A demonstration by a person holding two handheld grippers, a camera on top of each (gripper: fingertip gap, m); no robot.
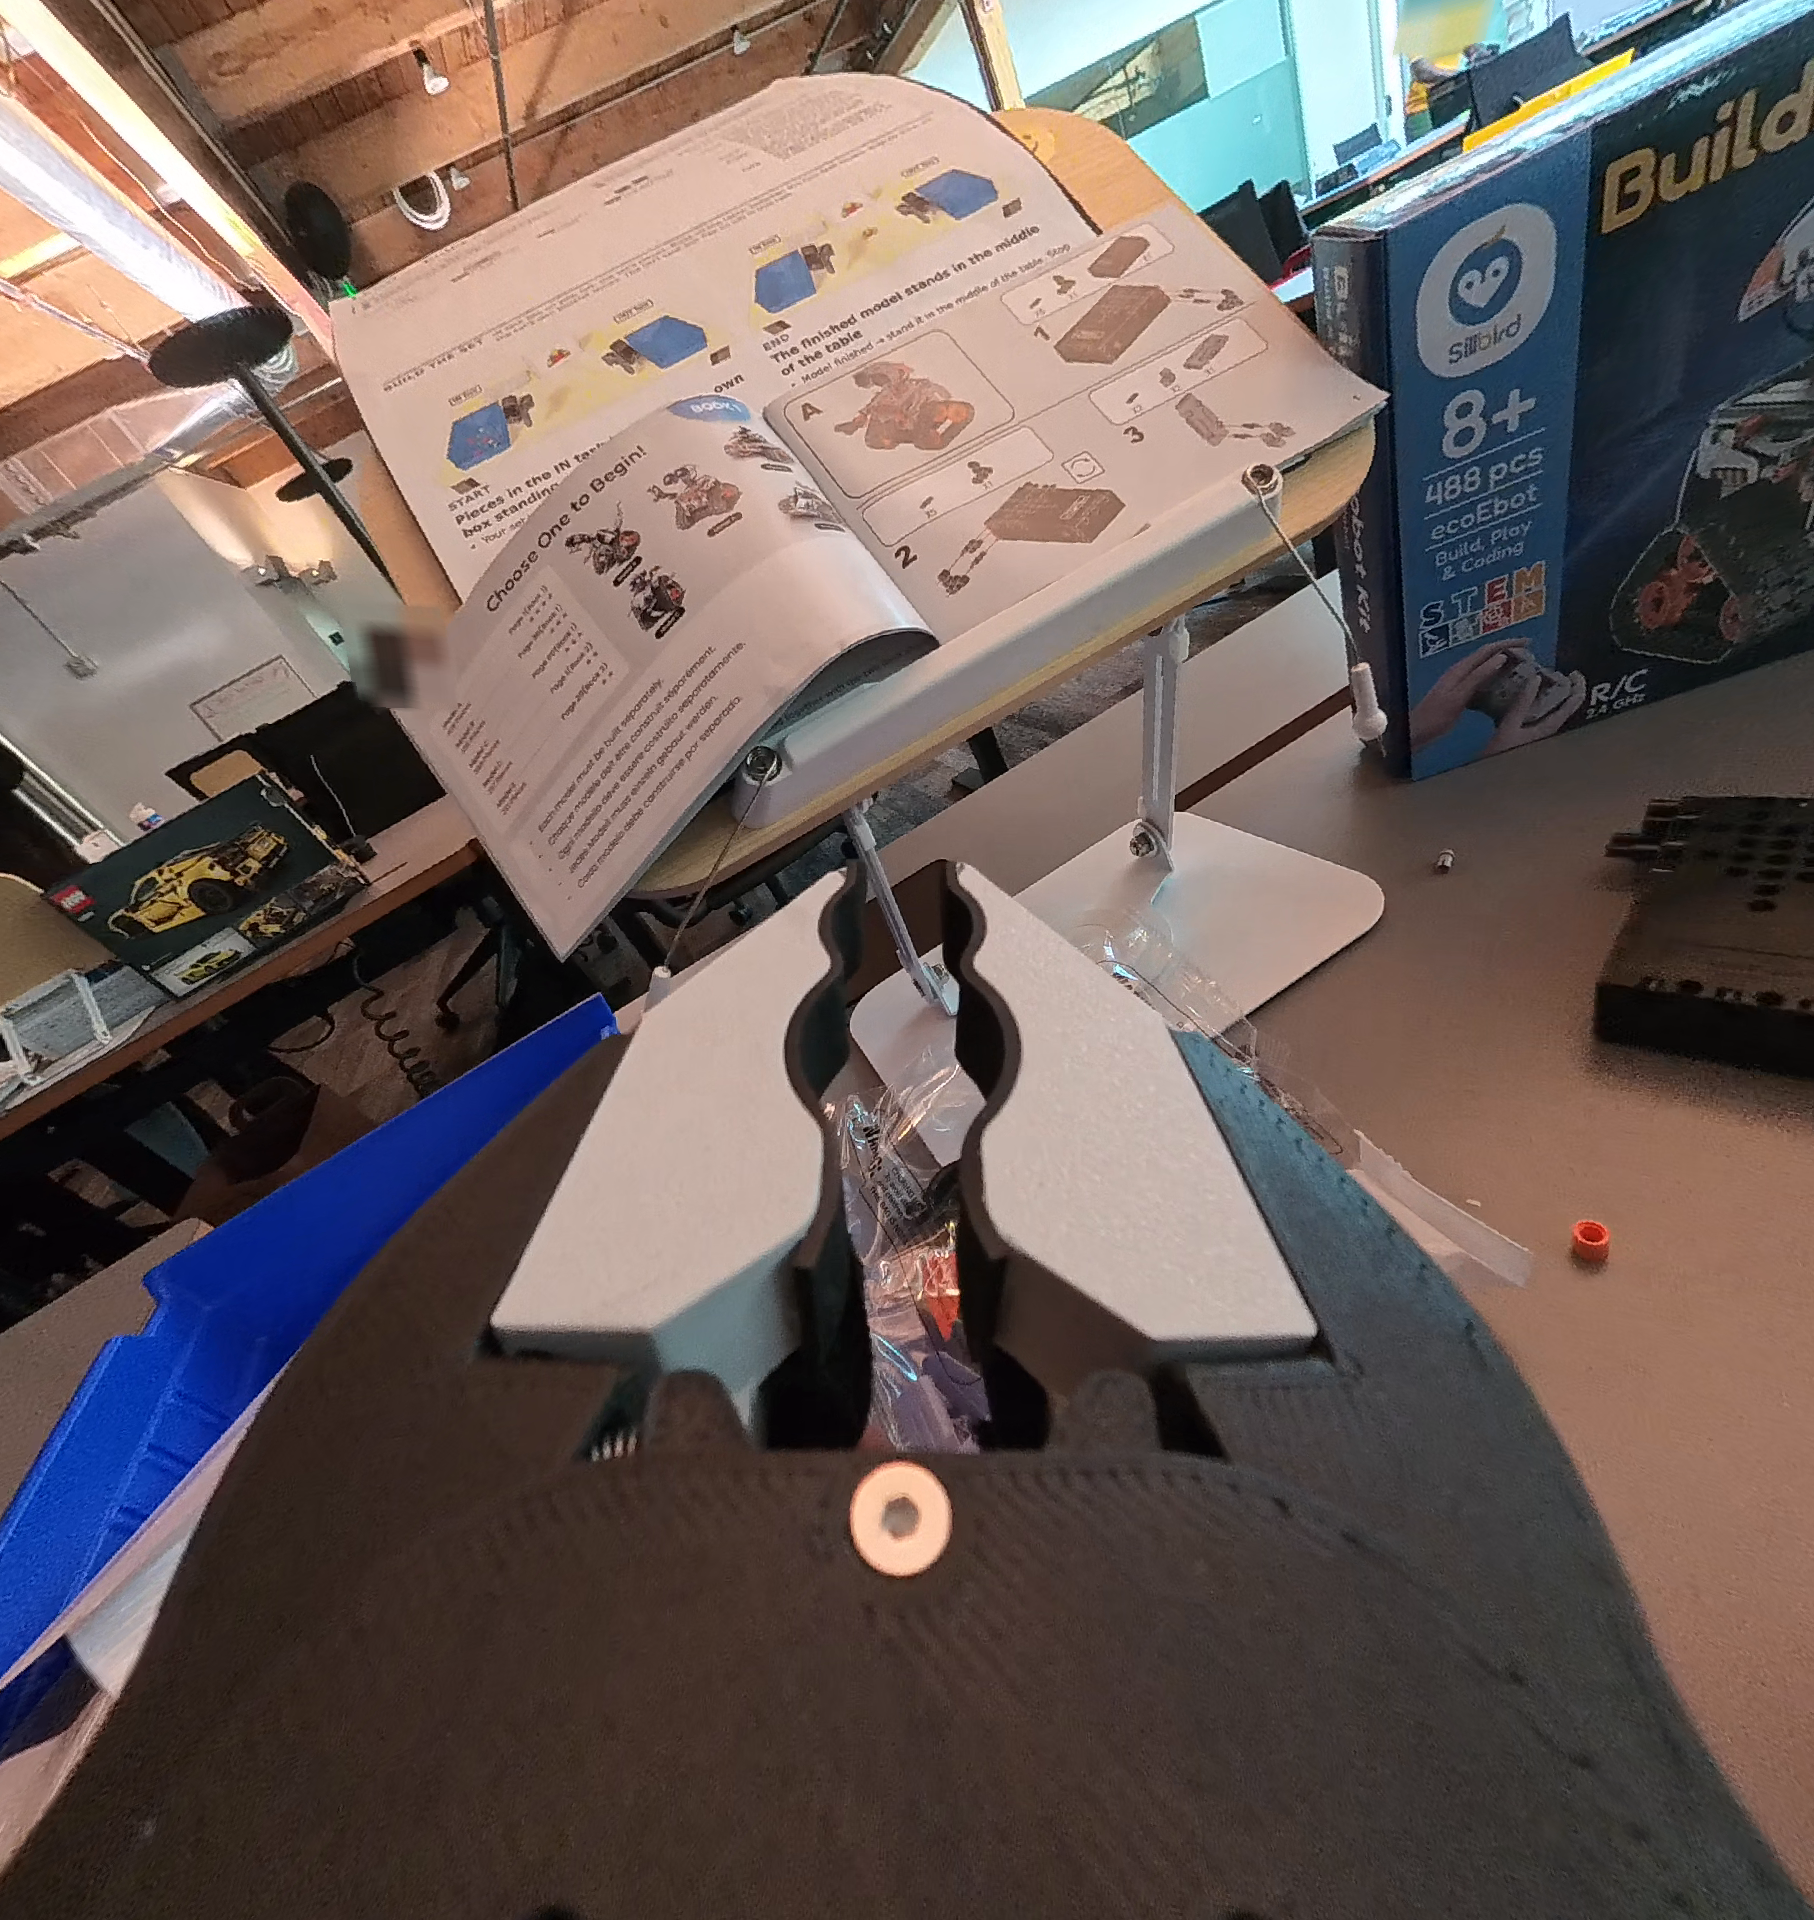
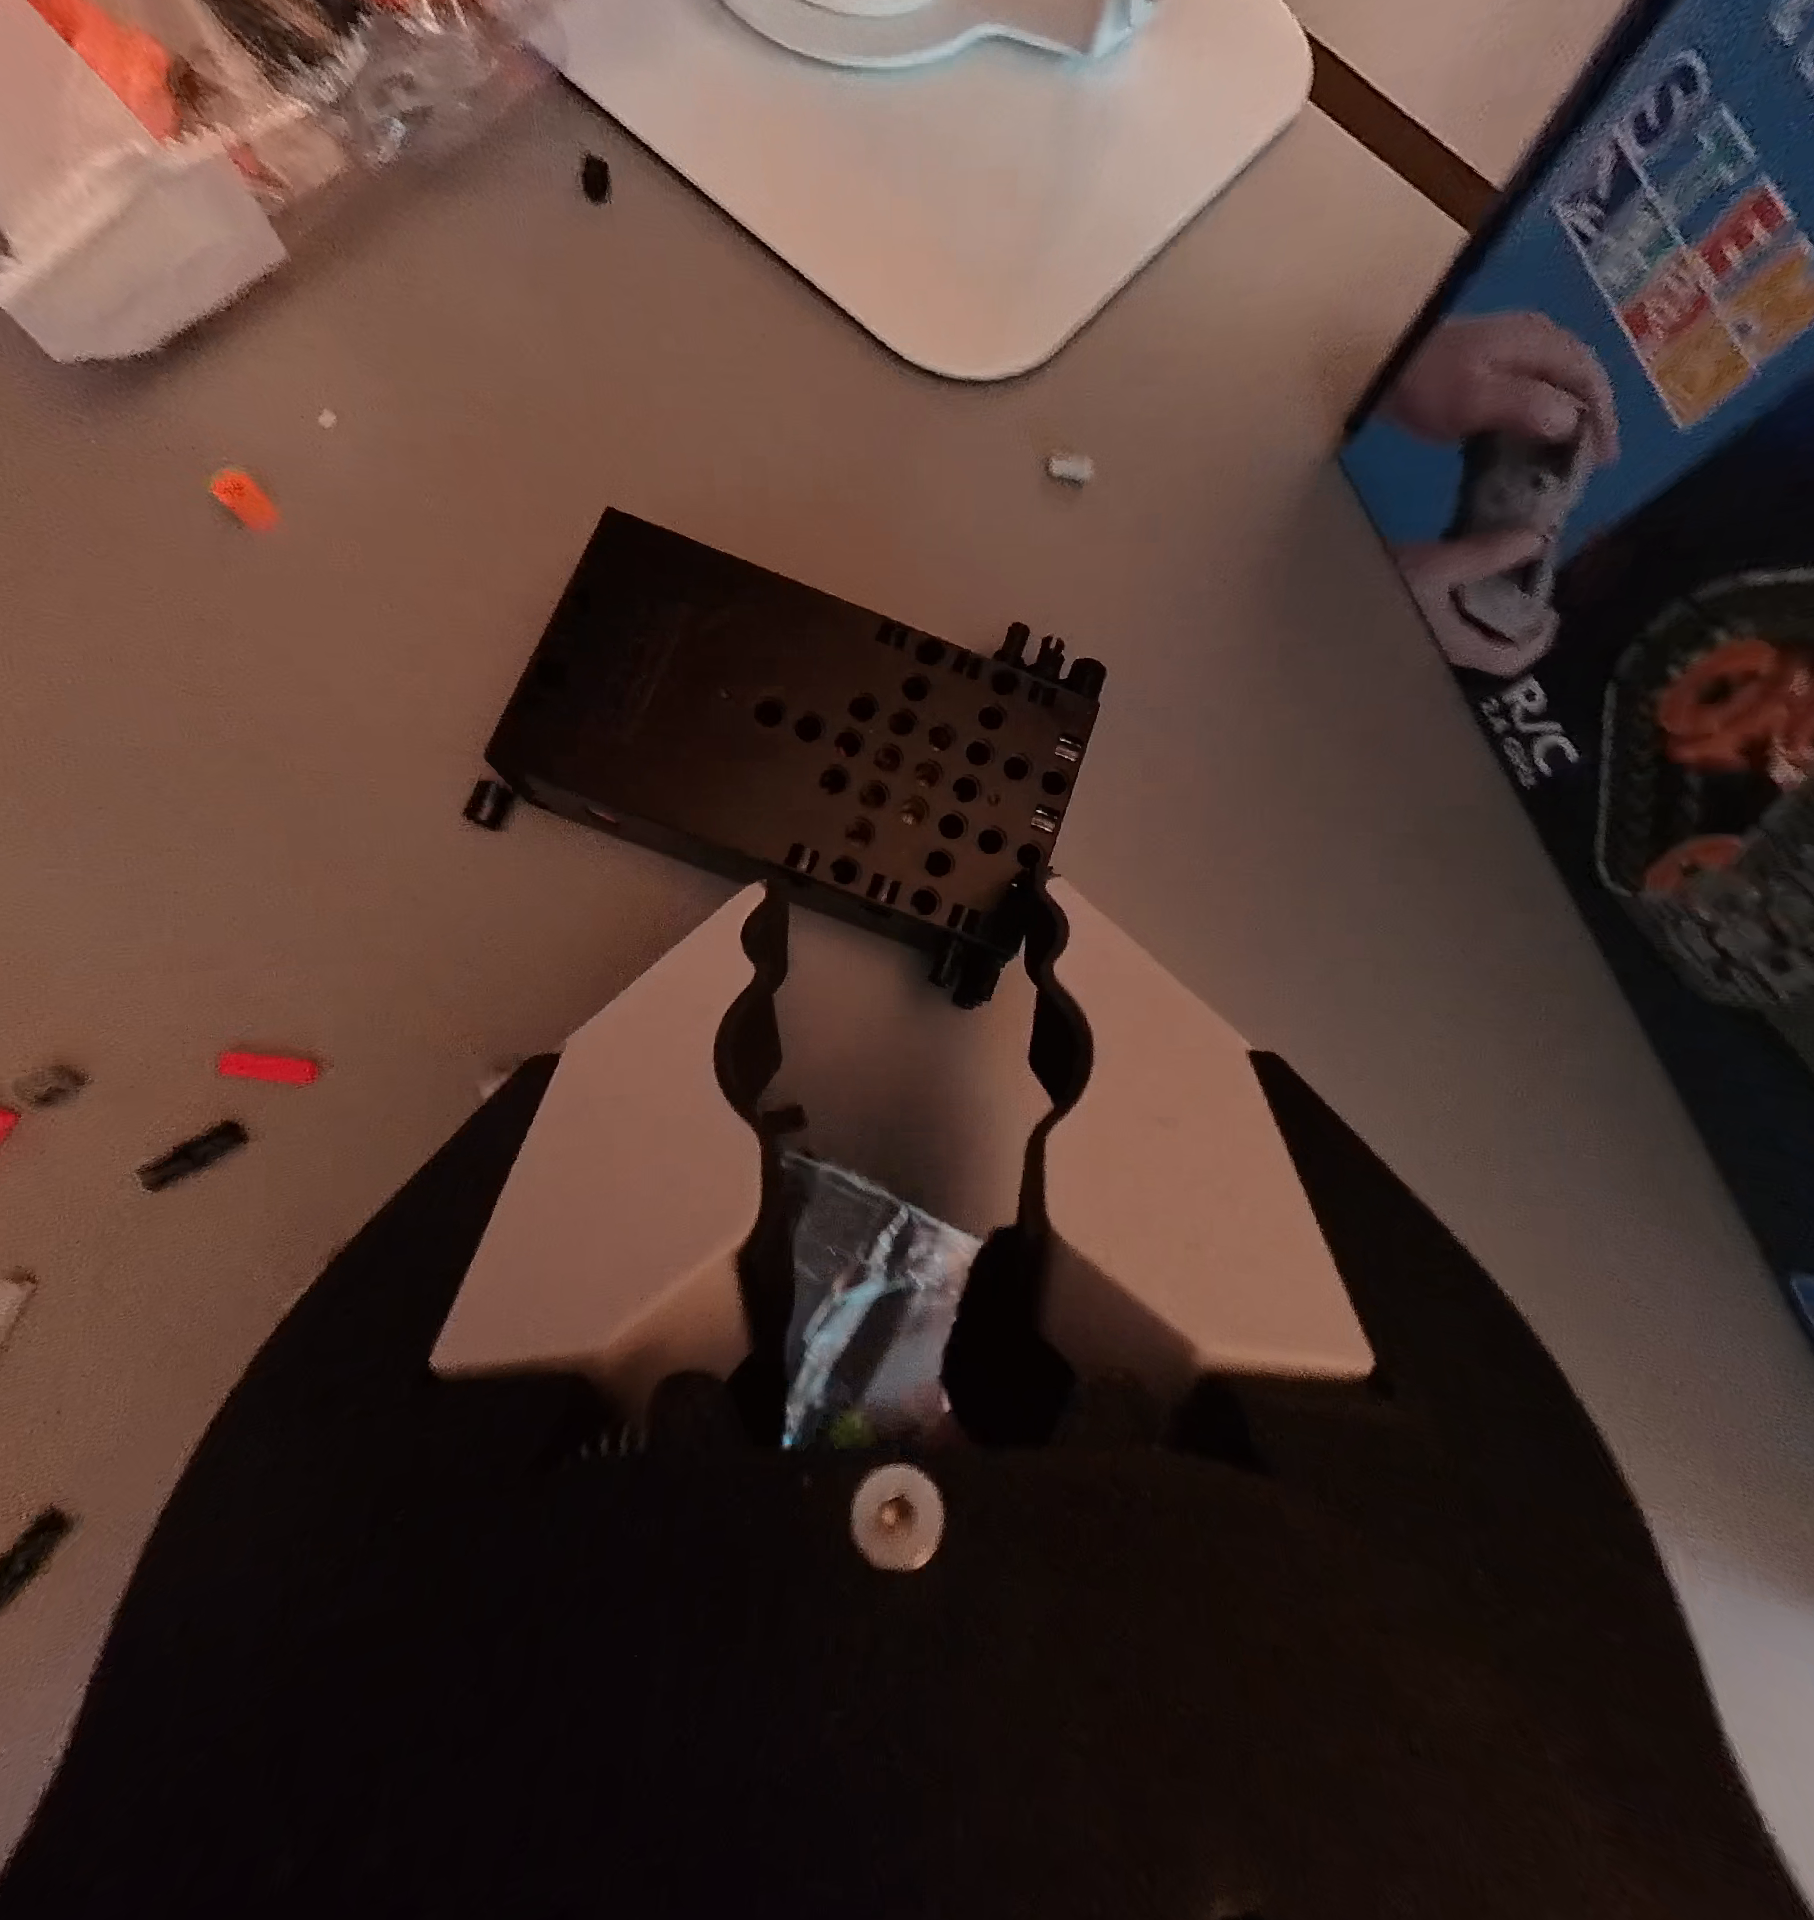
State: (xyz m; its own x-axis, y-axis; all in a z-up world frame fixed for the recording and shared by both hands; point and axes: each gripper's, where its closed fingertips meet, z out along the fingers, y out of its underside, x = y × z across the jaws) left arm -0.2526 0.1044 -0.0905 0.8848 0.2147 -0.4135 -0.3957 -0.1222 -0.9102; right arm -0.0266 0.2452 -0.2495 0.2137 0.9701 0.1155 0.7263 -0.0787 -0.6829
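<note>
- Grey worktop point(image 1: 1505, 1091) runs under both tools, with a workshop of wooden beams and other desks behind it in the left wrist view.
- I see my left tool point(image 1: 898, 914) with its jaws drawn close, a narrow gap between them. A clear plastic bag point(image 1: 887, 1153) holding small parts lies in that gap and below it; I cannot tell whether the fingers actually pinch it.
- A blue bin point(image 1: 259, 1299) sits just beside the left tool, on its left.
- Ahead of the left tool stands a white book stand point(image 1: 1246, 914), carrying an open instruction booklet point(image 1: 778, 468).
- A blue kit box point(image 1: 1568, 416) stands upright to the right of the stand.
- One small orange ring piece point(image 1: 1589, 1242) lies alone on the worktop, right of the left tool.
- My right tool point(image 2: 898, 899) has its jaws spread wide. Its fingertips point(image 2: 763, 914) sit at the near edge of a black perforated block point(image 2: 778, 727), which lies flat on the worktop; contact cannot be confirmed.
- A crumpled clear wrapper point(image 2: 861, 1299) shows low between the right tool's fingers, near their base.
- Loose small pieces, red and black point(image 2: 264, 1067), are scattered on the worktop to the left of the right tool.
- The stand's base plate and the kit box lie beyond the block in the right wrist view.
</note>
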